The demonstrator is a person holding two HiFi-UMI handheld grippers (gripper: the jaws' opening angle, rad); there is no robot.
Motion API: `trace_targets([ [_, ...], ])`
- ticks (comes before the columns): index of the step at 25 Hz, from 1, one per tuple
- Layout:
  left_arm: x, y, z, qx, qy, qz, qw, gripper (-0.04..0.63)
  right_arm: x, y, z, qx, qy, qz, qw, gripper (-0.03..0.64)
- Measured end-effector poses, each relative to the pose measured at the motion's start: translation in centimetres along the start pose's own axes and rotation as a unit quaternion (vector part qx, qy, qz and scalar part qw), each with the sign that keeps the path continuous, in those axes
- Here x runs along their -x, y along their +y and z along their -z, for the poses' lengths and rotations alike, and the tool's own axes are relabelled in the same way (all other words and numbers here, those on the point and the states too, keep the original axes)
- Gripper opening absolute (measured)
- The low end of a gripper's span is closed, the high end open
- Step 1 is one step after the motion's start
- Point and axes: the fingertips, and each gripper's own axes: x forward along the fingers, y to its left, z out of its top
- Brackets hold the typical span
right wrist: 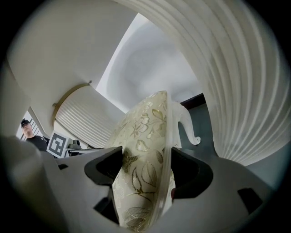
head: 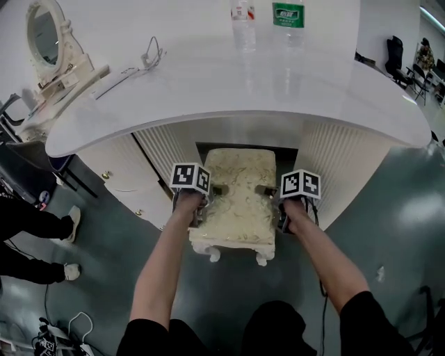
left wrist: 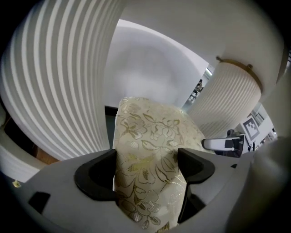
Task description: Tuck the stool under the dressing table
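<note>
The stool has a cream seat with a gold floral pattern and white curled legs. Its far half lies under the curved white dressing table, in the dark knee gap between two fluted white pedestals. My left gripper is shut on the seat's left edge and my right gripper on its right edge. In the left gripper view the floral cushion fills the space between the black jaws. The right gripper view shows the cushion and its white rim pinched edge-on, with a curled leg beyond.
On the tabletop stand an oval mirror at the far left, a white cable, and two water bottles at the back. Drawers with round knobs flank the left pedestal. A person's feet are at the left, chairs at far right.
</note>
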Motion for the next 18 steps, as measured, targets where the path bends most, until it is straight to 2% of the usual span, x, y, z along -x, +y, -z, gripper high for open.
trace_targets([
  [4, -1.2, 0.9, -2.5, -0.003, -0.019, 0.002, 0.9998, 0.423, -1.5, -0.5, -2.4, -0.001, -0.01, 0.003, 1.0, 0.285],
  [18, -3.0, 2.4, -5.7, 0.003, -0.038, 0.004, 0.9993, 0.423, -3.7, -1.2, -5.7, 0.007, -0.032, 0.008, 0.999, 0.285],
])
